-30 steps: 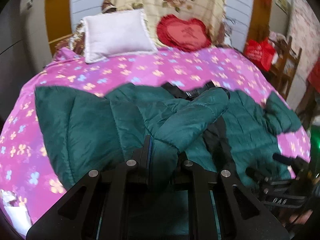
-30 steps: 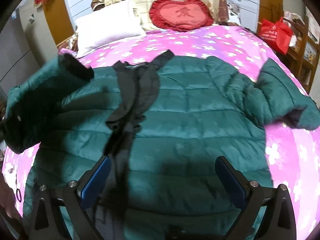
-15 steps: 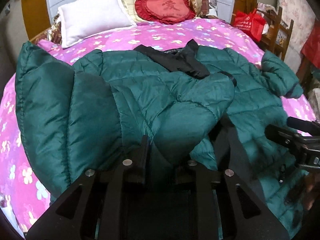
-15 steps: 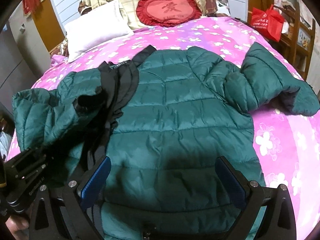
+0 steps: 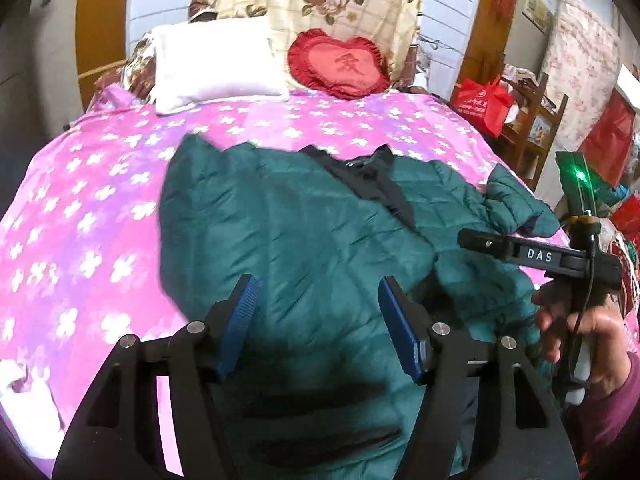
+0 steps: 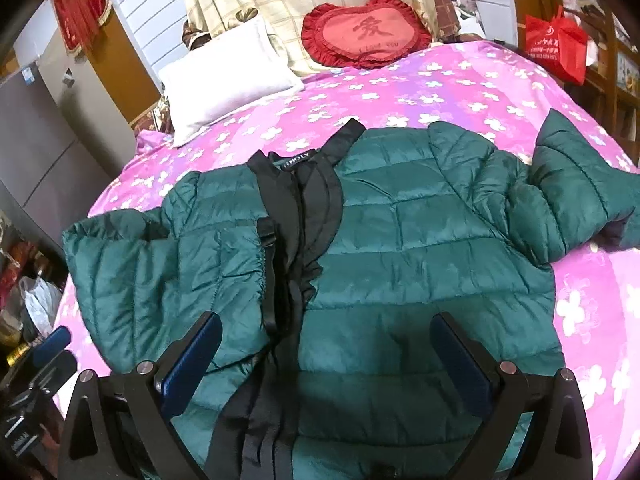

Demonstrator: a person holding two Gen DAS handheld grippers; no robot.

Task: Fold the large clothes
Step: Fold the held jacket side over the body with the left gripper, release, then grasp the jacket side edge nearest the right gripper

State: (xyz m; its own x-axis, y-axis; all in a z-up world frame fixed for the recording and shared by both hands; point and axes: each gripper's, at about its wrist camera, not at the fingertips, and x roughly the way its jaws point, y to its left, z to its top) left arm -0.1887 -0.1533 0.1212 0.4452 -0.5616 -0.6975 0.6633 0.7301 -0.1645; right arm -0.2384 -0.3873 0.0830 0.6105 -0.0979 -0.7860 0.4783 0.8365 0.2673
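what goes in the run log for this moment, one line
left claw: just opened, empty | right claw: open, empty | green jacket: on bed, left sleeve folded in

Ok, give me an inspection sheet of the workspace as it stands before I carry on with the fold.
Surface: bed with pink flowered cover, jacket on it.
Job's things: green puffer jacket lies front up, black lining showing; one sleeve folded in over the body, the other sleeve out to the side.
Clutter: white pillow, red heart cushion at the head.
Grippers: left gripper jaws just opened, nothing pinched; right gripper open above the jacket.
Cables: thin cable on the right gripper's handle.
Surroundings: red bag, wooden shelf.
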